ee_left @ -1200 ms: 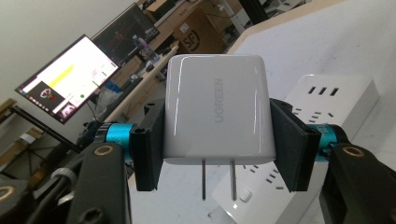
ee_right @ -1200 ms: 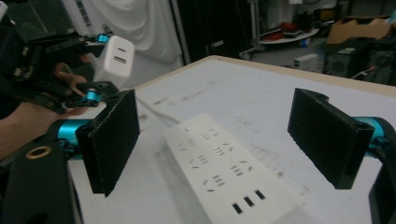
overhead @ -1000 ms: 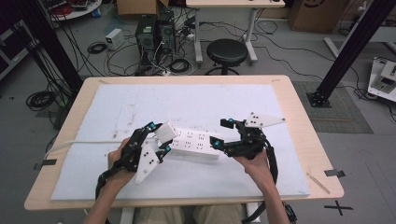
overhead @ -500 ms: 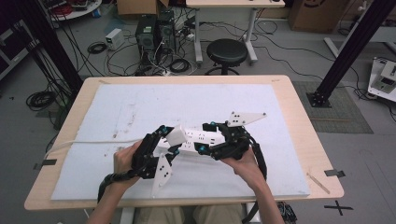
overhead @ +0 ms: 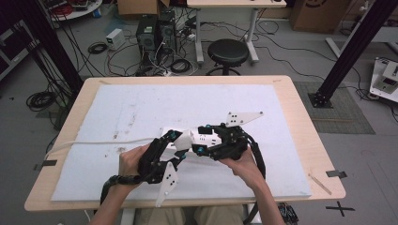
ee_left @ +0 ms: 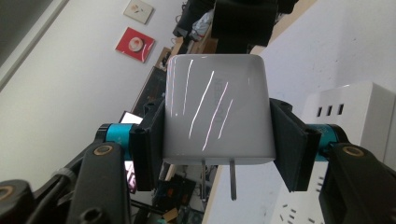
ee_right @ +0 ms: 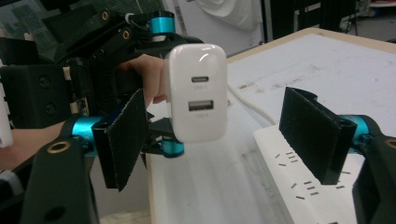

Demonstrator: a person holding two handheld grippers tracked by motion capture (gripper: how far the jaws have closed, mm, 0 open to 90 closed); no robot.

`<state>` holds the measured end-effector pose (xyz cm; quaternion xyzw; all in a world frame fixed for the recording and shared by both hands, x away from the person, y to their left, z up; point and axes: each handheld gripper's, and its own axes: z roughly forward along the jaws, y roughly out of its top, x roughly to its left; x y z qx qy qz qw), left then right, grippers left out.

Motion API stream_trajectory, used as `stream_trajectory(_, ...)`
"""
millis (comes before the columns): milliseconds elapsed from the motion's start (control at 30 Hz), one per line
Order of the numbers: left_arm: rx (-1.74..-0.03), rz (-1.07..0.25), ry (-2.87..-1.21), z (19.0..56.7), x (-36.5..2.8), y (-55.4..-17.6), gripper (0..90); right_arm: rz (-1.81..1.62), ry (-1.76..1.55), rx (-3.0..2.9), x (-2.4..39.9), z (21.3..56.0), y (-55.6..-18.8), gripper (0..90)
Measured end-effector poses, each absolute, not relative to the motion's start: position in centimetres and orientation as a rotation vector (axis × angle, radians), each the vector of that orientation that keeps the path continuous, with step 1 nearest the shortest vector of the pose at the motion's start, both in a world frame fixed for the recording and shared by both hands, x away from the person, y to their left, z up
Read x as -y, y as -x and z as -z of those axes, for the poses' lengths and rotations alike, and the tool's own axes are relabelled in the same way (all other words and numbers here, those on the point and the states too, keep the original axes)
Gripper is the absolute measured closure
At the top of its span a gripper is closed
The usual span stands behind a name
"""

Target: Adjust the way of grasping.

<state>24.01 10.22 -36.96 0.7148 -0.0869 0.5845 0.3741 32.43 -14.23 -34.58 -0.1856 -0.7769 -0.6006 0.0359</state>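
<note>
- I see the long white power strip (overhead: 206, 139) lying flat on the table (overhead: 305, 140), pointing left to right. It looks hard.
- My left gripper (ee_left: 217, 154) pinches the small white charger (ee_left: 215, 109) by its smooth, slippery sides, just above the strip, prongs (ee_left: 232, 179) out.
- My right gripper (ee_right: 224, 135) is spread wide, holding nothing, beside the charger.

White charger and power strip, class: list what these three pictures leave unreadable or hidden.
- Charger lettering: left gripper view, washed out by glare streaks.
- Charger prongs: right gripper view, hidden behind its own body.
- Power strip: high view, covered by both tools and hands; its sockets are too small to make out.
</note>
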Motion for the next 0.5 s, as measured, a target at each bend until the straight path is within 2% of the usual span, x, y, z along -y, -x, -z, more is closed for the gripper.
stream_trajectory(500, 0.234, -1.492, -1.812, 37.2, -8.7, -23.9, 42.4, 1.843, 0.528, 2.325, 13.3, 34.8, -32.6, 25.6)
